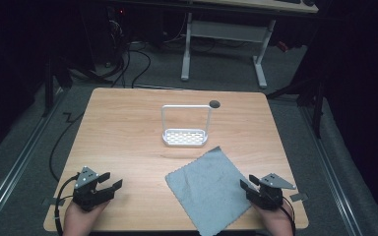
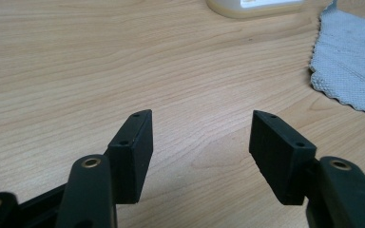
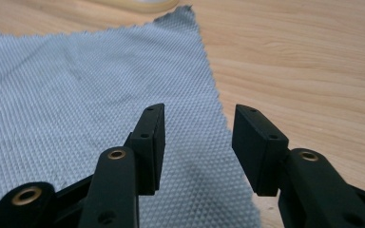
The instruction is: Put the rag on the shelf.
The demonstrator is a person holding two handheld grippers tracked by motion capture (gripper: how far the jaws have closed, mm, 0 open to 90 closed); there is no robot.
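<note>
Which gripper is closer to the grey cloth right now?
Right. The right gripper sits at the grey cloth's right edge, jaws open over the fabric. The left gripper rests on bare table well to the cloth's left, jaws open.

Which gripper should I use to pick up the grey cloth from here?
Right, most likely. The right gripper hangs open over the edge of the grey cloth, with weave between its jaws. The left gripper, also open, sits over bare table, with the cloth well off to its side.
</note>
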